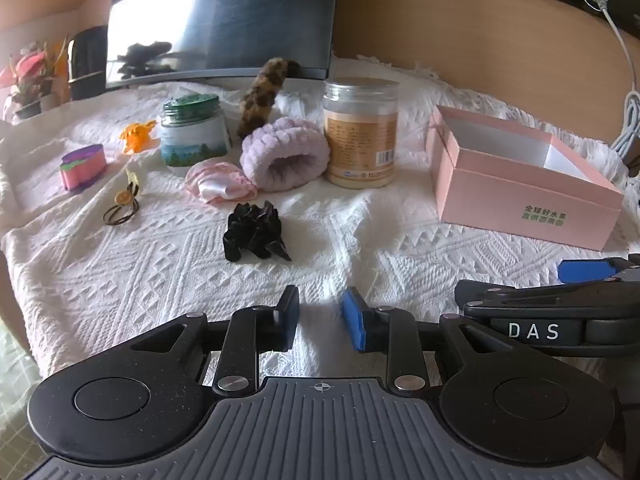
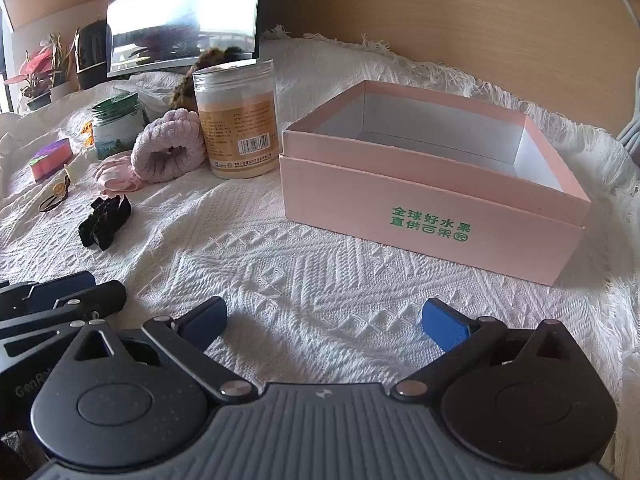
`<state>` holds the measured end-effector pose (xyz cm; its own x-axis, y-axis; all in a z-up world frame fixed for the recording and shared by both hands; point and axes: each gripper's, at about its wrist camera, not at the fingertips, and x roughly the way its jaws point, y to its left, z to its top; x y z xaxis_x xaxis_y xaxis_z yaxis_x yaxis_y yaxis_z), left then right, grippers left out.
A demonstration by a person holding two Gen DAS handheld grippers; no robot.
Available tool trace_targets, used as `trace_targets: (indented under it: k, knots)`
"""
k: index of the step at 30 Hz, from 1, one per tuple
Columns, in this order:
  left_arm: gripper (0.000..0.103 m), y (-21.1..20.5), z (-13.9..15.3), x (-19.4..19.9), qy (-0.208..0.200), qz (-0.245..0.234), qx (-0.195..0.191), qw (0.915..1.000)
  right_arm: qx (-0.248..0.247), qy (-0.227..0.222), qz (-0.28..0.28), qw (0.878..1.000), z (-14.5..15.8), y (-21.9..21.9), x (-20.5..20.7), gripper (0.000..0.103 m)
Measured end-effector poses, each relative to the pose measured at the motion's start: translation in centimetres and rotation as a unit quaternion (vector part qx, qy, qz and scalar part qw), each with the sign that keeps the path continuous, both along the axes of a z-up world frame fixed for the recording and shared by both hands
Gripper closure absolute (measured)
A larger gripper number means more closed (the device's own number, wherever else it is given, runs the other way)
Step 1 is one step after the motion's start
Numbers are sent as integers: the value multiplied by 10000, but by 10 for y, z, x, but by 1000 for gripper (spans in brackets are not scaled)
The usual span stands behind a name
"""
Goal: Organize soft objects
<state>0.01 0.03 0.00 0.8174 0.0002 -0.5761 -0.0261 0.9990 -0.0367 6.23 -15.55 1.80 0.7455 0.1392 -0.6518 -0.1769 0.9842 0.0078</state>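
On the cloth: box at right, open, nothing in it. Tall jar left of box; headband touching jar's left side. Scrunchie in front of headband, apart. Monitor behind all.

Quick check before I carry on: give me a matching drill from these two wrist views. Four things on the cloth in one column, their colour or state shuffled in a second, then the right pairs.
Things
1. scrunchie
2. box
3. plush band
4. right gripper

Descriptions
A. lilac, lying beside the tall jar
B. jaws wide apart, nothing between them
C. black, alone on the white cloth
D. pink, open on top, white inside

Pairs: 1-C, 2-D, 3-A, 4-B
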Motion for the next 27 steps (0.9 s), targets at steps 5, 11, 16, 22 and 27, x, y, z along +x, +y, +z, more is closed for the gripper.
trace_targets:
  k: [5, 11, 16, 22, 27]
  knots:
    - [73, 0, 0, 1, -4, 2, 81, 10000, -3, 2, 0, 10000, 0, 0, 0, 0]
    - [73, -2, 0, -1, -24, -3, 113, 9999, -7, 0, 0, 10000, 0, 0, 0, 0]
    - [73, -2, 0, -1, -29, -3, 115, 9999, -4, 0, 0, 10000, 0, 0, 0, 0]
    - [73, -1, 0, -1, -31, -3, 114, 9999, -9, -1, 0, 10000, 0, 0, 0, 0]
    - [73, -2, 0, -1, -34, -5, 121, 9999, -8, 0, 0, 10000, 0, 0, 0, 0]
